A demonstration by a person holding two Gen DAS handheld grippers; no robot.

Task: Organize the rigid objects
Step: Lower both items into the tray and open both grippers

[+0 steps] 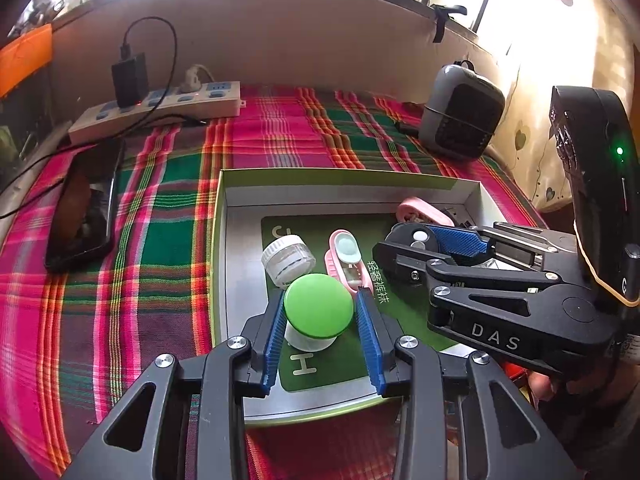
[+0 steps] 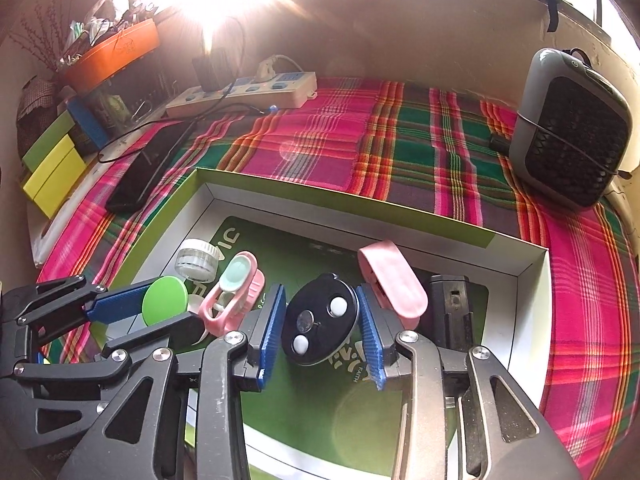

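Observation:
A shallow white box with a green rim (image 1: pixel 224 216) (image 2: pixel 516 264) lies on the plaid cloth. My left gripper (image 1: pixel 320 300) is shut on a white jar with a green lid (image 1: pixel 318 306) (image 2: pixel 166 300) over the box floor. My right gripper (image 2: pixel 322 322) (image 1: pixel 420 240) is shut on a black round disc with white buttons (image 2: pixel 324 320) inside the box. In the box lie a small clear jar (image 1: pixel 288 258) (image 2: pixel 198 260), a pink and mint clip (image 1: pixel 346 262) (image 2: pixel 234 296), a pink clip (image 2: pixel 394 282) (image 1: pixel 424 208) and a black block (image 2: pixel 452 308).
A black phone (image 1: pixel 86 208) (image 2: pixel 148 164) lies left of the box. A power strip with a charger (image 1: pixel 160 106) (image 2: pixel 248 92) sits at the back. A grey fan heater (image 1: pixel 460 112) (image 2: pixel 572 128) stands back right. Coloured boxes (image 2: pixel 52 168) and an orange bin (image 2: pixel 112 54) are far left.

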